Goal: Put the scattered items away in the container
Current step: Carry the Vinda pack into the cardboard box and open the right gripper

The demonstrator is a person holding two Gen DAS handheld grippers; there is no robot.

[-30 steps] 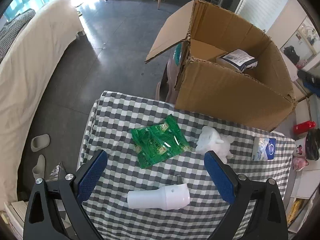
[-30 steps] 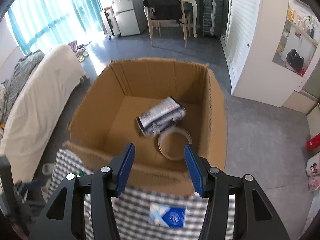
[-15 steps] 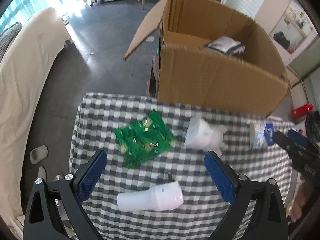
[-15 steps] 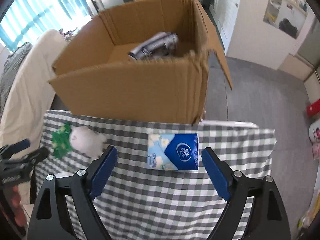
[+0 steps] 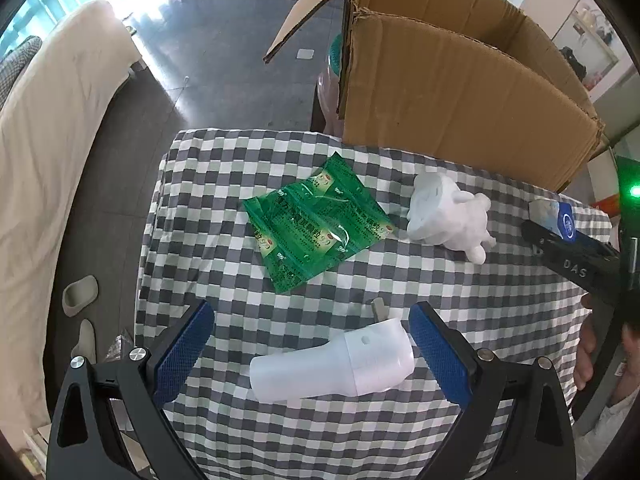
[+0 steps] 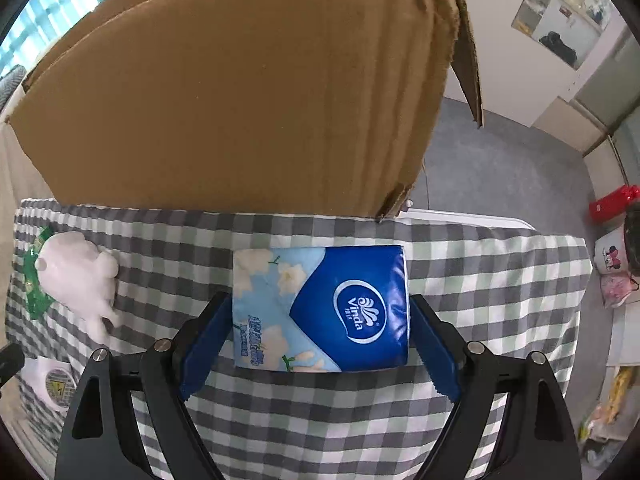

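The cardboard box (image 6: pixel 240 92) wall blocks the table's (image 6: pixel 500 280) far edge; nearer cloth seems open.

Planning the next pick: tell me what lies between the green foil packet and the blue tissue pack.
The white plastic animal figurine lies between green foil packet and blue tissue pack, seen from the left wrist.

Box (image 6: pixel 240 92) interior was hidden behind its near wall in both views. Green packet (image 6: pixel 34 280) mostly covered by white figurine (image 6: pixel 80 276). Tissue pack (image 5: pixel 554 220) partly behind right gripper (image 5: pixel 576 256).
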